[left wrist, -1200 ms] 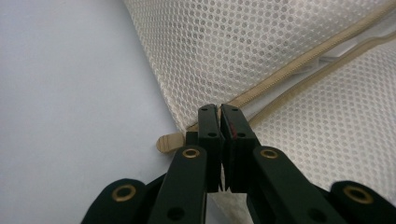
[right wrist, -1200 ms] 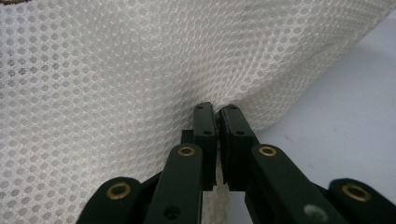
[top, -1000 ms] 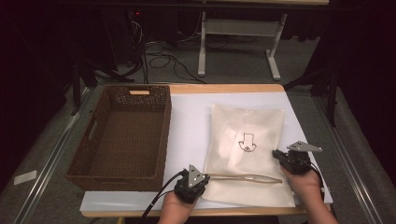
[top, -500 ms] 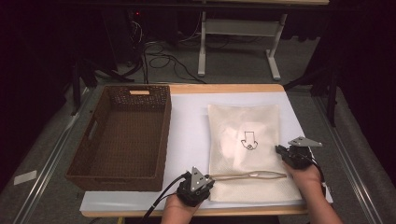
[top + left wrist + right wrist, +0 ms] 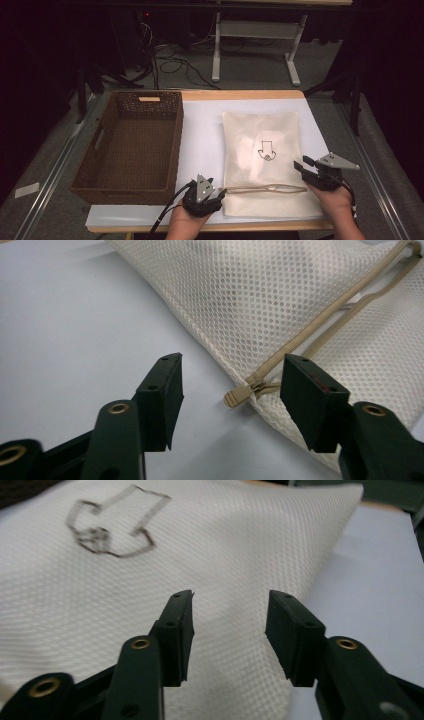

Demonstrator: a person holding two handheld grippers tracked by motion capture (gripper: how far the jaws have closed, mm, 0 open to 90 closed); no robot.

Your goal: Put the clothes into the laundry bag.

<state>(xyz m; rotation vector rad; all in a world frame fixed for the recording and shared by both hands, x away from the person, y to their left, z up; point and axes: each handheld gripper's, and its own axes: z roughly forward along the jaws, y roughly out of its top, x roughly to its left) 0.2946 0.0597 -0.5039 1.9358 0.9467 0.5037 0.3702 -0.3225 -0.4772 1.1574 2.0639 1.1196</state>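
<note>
- Two grippers are at work, one in each of the person's hands, both at the near edge of the table.
- The left gripper point(image 5: 217, 192) sits at the bag's near left corner. Its jaws have just been opening and now stand apart, clamping nothing. In the left gripper view point(image 5: 227, 392) the zip pull point(image 5: 236, 396) lies in the gap between them, touched by neither.
- The right gripper point(image 5: 301, 169) is at the bag's right edge, just above the zip's far end. Its jaws have also just been opening; in the right gripper view point(image 5: 229, 632) they stand apart over the mesh, with nothing pinched.
- One bag point(image 5: 260, 160), cream mesh, lies flat on the white sheet point(image 5: 202, 135), right of middle, its zipped end nearest the person.
- One zip point(image 5: 265, 189) runs across that near end from the left gripper towards the right one; it gapes a little along its length.
- One dark arrow mark point(image 5: 265, 150) is drawn on the bag, pointing towards the person.
- One brown wicker basket point(image 5: 100, 172) stands left of the bag, apart from it, with a strip of white sheet between them.
- One table point(image 5: 240, 94), its wooden edge showing beyond the sheet.
- Past the table, one white metal frame point(image 5: 255, 30) stands on the floor, with loose cables point(image 5: 175, 62) beside it.
</note>
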